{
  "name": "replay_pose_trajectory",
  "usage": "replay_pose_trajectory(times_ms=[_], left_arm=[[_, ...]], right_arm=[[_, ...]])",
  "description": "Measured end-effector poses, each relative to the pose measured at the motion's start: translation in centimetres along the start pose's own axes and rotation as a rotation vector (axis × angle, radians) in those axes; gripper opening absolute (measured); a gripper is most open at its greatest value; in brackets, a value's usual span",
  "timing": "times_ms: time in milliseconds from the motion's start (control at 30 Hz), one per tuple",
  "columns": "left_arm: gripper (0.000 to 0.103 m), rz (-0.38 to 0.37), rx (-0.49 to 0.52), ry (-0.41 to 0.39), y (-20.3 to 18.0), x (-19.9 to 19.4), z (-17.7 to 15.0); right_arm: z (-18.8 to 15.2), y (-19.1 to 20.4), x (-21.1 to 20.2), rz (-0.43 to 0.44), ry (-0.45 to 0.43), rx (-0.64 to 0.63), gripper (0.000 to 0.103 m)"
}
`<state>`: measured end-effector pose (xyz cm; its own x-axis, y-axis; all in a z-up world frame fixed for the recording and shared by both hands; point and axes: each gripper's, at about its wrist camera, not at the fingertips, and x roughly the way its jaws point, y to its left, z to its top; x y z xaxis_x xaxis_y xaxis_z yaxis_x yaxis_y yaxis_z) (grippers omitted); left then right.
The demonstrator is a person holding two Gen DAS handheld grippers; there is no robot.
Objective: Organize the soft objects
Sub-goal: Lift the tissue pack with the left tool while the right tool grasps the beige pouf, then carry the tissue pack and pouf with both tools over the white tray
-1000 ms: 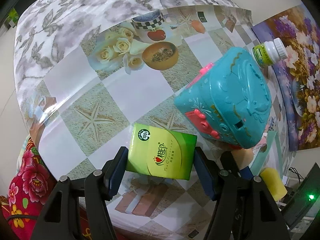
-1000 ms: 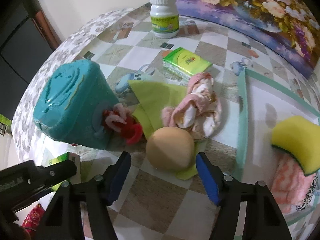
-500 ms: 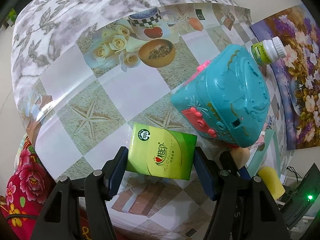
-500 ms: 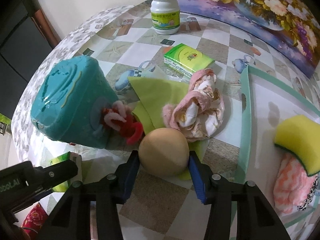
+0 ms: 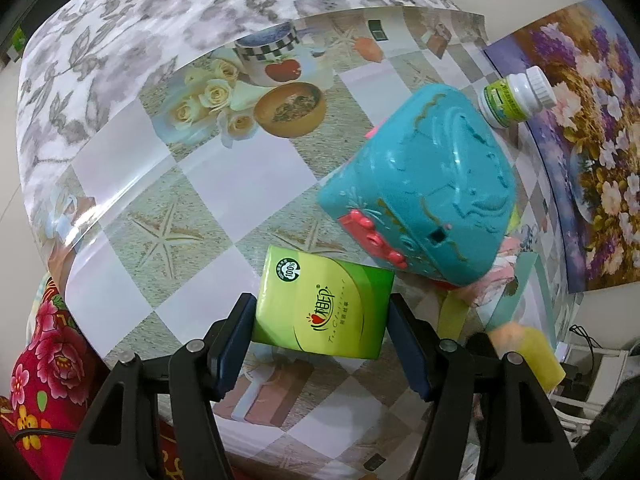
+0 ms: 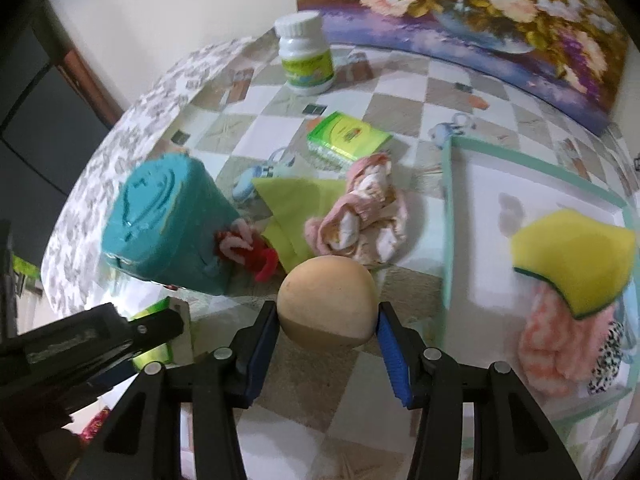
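My left gripper [image 5: 322, 330] is shut on a green tissue pack [image 5: 324, 304], held above the table. My right gripper [image 6: 326, 322] is shut on a tan soft ball [image 6: 327, 302], lifted clear of the tabletop. Behind the ball lie a pink bundled cloth [image 6: 362, 216], a yellow-green cloth [image 6: 298, 206], a red and pink fuzzy piece [image 6: 250, 250] and a second green tissue pack [image 6: 348, 138]. A teal-rimmed white tray [image 6: 448, 232] at the right holds a yellow sponge [image 6: 576, 254] and a peach fluffy cloth [image 6: 548, 344].
A teal plastic box [image 5: 424, 196] with pink buttons stands mid-table, also the teal plastic box [image 6: 164, 228] left of the ball. A white pill bottle [image 6: 306, 58] stands at the back before a flower picture [image 6: 480, 12]. The left gripper's black body [image 6: 80, 348] crosses the lower left.
My right gripper shut on the tan ball and lifted it off the table. The left gripper kept its hold on the tissue pack and drifted slightly sideways over the table.
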<state>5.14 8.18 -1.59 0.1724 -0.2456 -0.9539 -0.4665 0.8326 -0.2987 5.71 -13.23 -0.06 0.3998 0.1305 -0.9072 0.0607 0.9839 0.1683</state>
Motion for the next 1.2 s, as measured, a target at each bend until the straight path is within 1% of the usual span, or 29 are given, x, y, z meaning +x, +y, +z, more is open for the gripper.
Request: replay_pose_trajectory(times_ms=[233,400,533,633,733,867,1033,1100,1200], left_arm=[[0.067,-0.016,0.028,-0.005,-1.1,-0.1,-0.2],[0.067,-0.029,0.059,-0.013,-2.6,-0.2,-0.7],[0.067,-0.025,0.119,-0.032,-4.5,-0.3,-1.5],[0.067,-0.031,0.167,-0.038,-6.0,-0.2,-2.4],[0.067,-0.032,0.223,-0.054,-7.9,-0.2,-3.4],[0.067,-0.061,0.312,-0.073,-10.3,-0.3,-4.6],[0.067,-0.089,0.486,-0.126,-14.2,-0.6,-6.8],[0.067,-0.104,0.57,-0.149,-16.0,-0.7,-8.2],[0.067,-0.115,0.667,-0.158,-17.7,-0.7,-9.9]], right_arm=[[-0.2,-1.6,-3.5,-0.015,-0.063,0.049,0.052],[-0.4,-3.3,-6.4,-0.044,-0.121,0.085,0.052],[-0.7,-5.1,-8.9,-0.055,-0.174,0.132,0.052],[-0.9,-6.8,-10.7,-0.092,-0.212,0.167,0.052],[-1.2,-8.9,-12.3,-0.134,-0.238,0.217,0.052],[-1.8,-12.7,-13.9,-0.197,-0.257,0.314,0.052],[-3.0,-17.4,-15.4,-0.299,-0.267,0.433,0.052],[-3.6,-19.2,-15.8,-0.314,-0.267,0.483,0.052],[-4.6,-21.4,-16.1,-0.322,-0.26,0.536,0.052]])
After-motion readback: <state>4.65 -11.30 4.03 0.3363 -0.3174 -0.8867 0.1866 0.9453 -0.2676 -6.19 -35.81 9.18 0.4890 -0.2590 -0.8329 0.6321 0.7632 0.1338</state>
